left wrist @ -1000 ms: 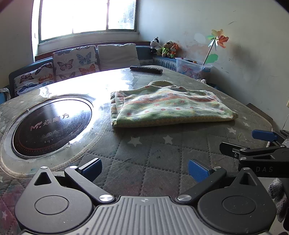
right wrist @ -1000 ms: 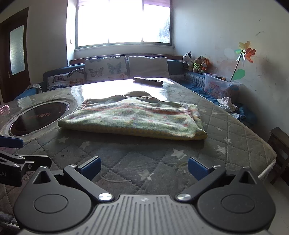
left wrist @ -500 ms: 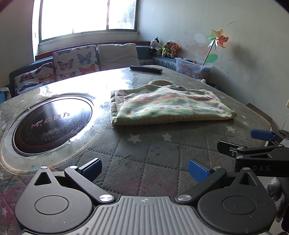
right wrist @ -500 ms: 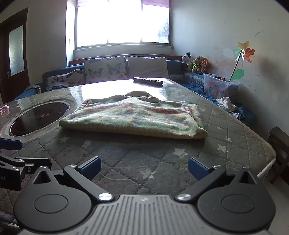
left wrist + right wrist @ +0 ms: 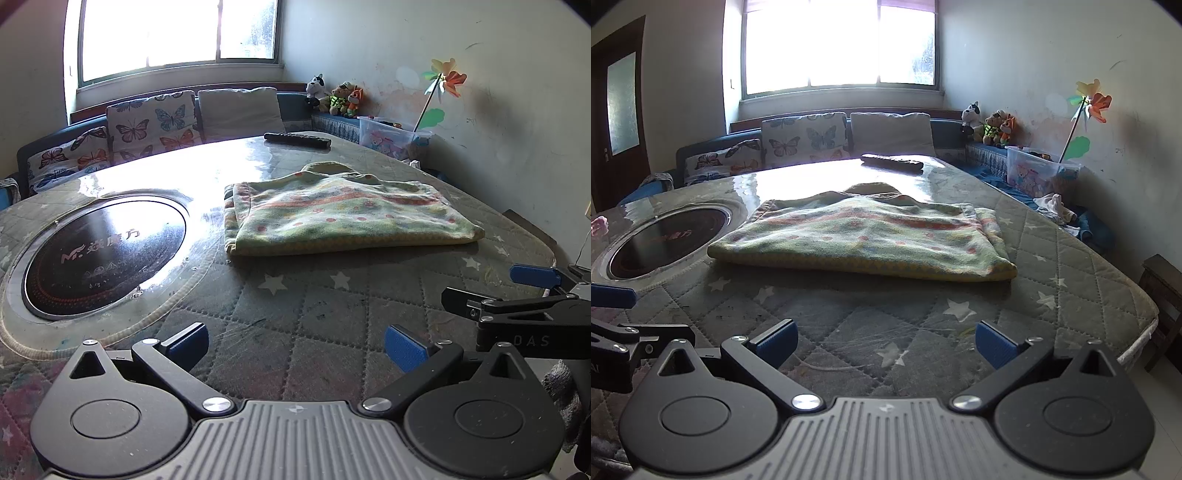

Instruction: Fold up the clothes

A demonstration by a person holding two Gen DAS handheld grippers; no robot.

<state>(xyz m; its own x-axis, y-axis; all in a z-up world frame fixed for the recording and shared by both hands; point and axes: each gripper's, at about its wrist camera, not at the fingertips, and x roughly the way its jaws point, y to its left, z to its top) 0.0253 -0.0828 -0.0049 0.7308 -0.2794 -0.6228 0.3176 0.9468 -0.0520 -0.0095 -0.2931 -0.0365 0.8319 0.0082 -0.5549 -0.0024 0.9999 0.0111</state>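
Hovering low over the quilted table [image 5: 332,317], the left tongs [image 5: 295,347] and right tongs [image 5: 884,343] are gaping wide, holding nothing, short of the folded sweater [image 5: 864,240]; "DAS" is showing on the right tongs' side.

- The right gripper [image 5: 532,291] is cut off by the right edge of the left wrist view; only part of its fingers [image 5: 530,276] shows.
- The left gripper [image 5: 617,314] is cut by the left edge of the right wrist view.
- A gloved hand [image 5: 563,384] is mostly hidden behind the gripper bodies.
- The folded garment [image 5: 864,240] hides its own lower layers and the bench [image 5: 1071,280] beneath.
- Print on the dark round inset [image 5: 103,254] is partly washed out by glare.
- The window [image 5: 838,44] is overexposed; nothing outside is readable.
- The box [image 5: 1039,171] contents are too small to tell.
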